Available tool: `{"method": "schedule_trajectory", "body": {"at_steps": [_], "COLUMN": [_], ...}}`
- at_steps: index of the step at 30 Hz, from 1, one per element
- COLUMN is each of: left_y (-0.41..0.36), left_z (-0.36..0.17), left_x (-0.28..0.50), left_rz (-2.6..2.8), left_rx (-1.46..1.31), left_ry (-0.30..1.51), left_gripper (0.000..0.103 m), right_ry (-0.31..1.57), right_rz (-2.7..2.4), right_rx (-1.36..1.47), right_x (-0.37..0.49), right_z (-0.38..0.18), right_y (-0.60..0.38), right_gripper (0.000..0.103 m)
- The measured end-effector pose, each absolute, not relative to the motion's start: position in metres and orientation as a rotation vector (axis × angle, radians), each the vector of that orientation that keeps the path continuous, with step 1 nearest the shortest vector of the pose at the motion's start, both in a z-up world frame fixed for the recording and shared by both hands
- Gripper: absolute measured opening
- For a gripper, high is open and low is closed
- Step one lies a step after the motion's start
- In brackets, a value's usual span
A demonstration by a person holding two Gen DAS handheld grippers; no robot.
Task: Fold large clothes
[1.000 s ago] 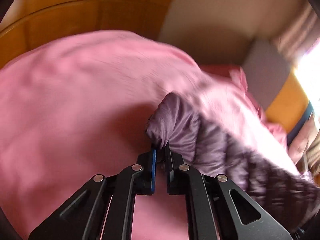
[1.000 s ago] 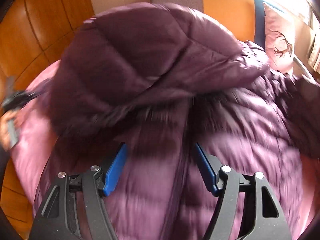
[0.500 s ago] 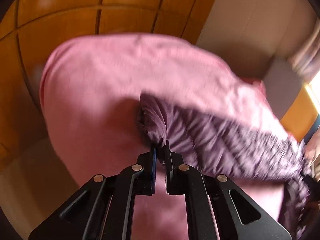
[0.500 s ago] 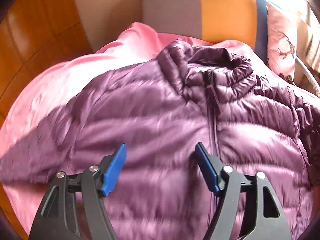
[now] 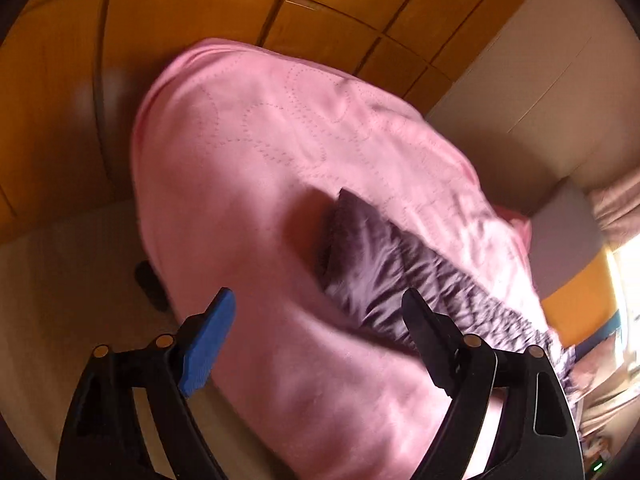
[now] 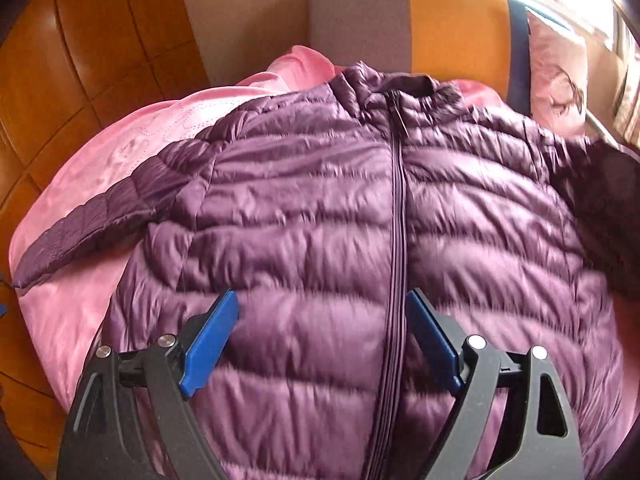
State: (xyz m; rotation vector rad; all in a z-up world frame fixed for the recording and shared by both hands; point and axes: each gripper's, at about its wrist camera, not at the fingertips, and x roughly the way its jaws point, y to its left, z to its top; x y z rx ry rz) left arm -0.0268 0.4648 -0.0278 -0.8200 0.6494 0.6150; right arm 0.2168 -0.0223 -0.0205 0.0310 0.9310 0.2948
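Note:
A purple quilted puffer jacket (image 6: 320,216) lies face up on a pink bedspread (image 6: 100,160), zipped, collar toward the headboard. Its one sleeve (image 6: 92,220) stretches out flat to the left; the other sleeve (image 6: 600,200) lies bunched at the right. My right gripper (image 6: 322,314) is open and empty, hovering over the lower front near the zipper. In the left wrist view the sleeve cuff (image 5: 360,256) lies on the bedspread (image 5: 260,168). My left gripper (image 5: 316,312) is open and empty, just short of the cuff.
Wooden wardrobe panels (image 5: 200,12) stand beyond the bed. A grey and orange headboard (image 6: 400,28) and a pink patterned pillow (image 6: 560,80) are at the bed's head. A dark slipper (image 5: 150,286) lies on the beige floor by the bed edge.
My left gripper let go of the sleeve cuff and opened; the sleeve now lies flat. The jacket settled flat on the bed from being lifted. The right gripper stayed open.

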Motion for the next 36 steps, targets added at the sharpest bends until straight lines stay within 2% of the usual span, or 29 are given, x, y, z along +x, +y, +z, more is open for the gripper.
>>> {"method": "schedule_trajectory", "body": {"at_steps": [3,5,6,9,10,17,19,20,21,22,24,28,36], "left_y": [0.471,0.472,0.47,0.448,0.44,0.429,0.427,0.424,0.42,0.415,0.401,0.347,0.184], "left_z": [-0.037,-0.051,-0.058,-0.05,-0.046,-0.059,-0.054,-0.048,-0.04,-0.032,-0.011,0.022,0.011], "left_x": [-0.004,0.017,0.026,0.028,0.023,-0.001,-0.001,-0.001,-0.002,-0.005,-0.009,0.01,0.088], "left_rz": [0.603,0.617,0.613,0.616,0.62,0.665,0.689,0.705,0.709,0.697,0.674,0.537,0.034], "left_rx": [-0.829,-0.786,-0.762,-0.64,-0.616,-0.619,-0.637,-0.634,-0.626,-0.627,-0.627,-0.519,-0.313], "left_ry": [0.686,0.773,0.817,0.801,0.793,0.816,0.83,0.823,0.799,0.761,0.649,0.565,0.668], "left_gripper": [0.084,0.056,0.033,0.009,0.007,0.007,0.012,0.017,0.035,0.06,0.076,0.076,0.076], "right_ry": [0.925,0.923,0.923,0.935,0.943,0.923,0.922,0.921,0.92,0.916,0.907,0.828,0.673], "right_rz": [0.296,0.289,0.285,0.272,0.271,0.268,0.27,0.271,0.272,0.274,0.282,0.203,-0.302], "right_rx": [0.046,0.044,0.043,0.056,0.06,0.01,0.019,0.029,0.037,0.049,0.073,0.115,0.148], "right_x": [0.208,0.203,0.203,0.199,0.198,0.196,0.194,0.193,0.192,0.189,0.181,0.157,0.081], "right_z": [-0.019,-0.019,-0.019,-0.025,-0.029,-0.044,-0.043,-0.042,-0.041,-0.039,-0.032,-0.009,0.027], "right_y": [-0.03,-0.033,-0.034,-0.041,-0.042,-0.037,-0.04,-0.042,-0.043,-0.046,-0.05,-0.088,-0.253], "right_gripper": [0.086,0.086,0.086,0.086,0.087,0.09,0.09,0.09,0.09,0.09,0.09,0.09,0.09]}}
